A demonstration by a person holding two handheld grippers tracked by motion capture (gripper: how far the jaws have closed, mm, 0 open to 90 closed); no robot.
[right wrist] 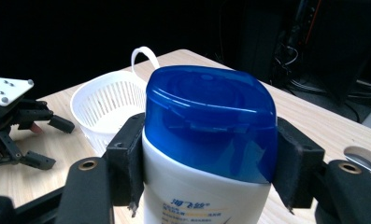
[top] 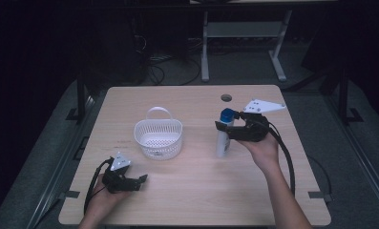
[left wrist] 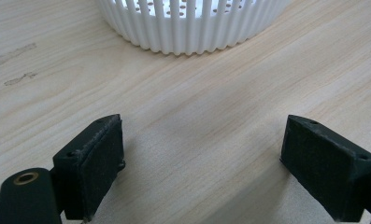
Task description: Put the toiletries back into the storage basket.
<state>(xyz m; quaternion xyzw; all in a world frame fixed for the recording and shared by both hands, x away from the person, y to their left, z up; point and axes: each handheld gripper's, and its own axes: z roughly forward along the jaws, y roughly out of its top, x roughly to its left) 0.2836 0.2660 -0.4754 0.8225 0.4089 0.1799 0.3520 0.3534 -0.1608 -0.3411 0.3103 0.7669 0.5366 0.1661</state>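
Note:
A white bottle (top: pixel 222 141) with a blue cap stands upright at the table's right half. My right gripper (top: pixel 224 125) is shut on it just below the cap, coming in from the right. In the right gripper view the two pads press the sides of the bottle (right wrist: pixel 206 116) at the cap's lower edge. Whether its base touches the table I cannot tell. A white slotted basket (top: pixel 158 145) with a handle sits left of centre. My left gripper (top: pixel 142 180) rests low near the front left, open, with nothing between its jaws, short of the basket (left wrist: pixel 188 28).
The light wooden table (top: pixel 196 191) has a round cable hole (top: pixel 226 98) near its far edge. Bare wood lies between the basket and the bottle. A desk frame and cables stand on the dark floor beyond. The left gripper (right wrist: pixel 52 142) shows beside the basket (right wrist: pixel 106 100).

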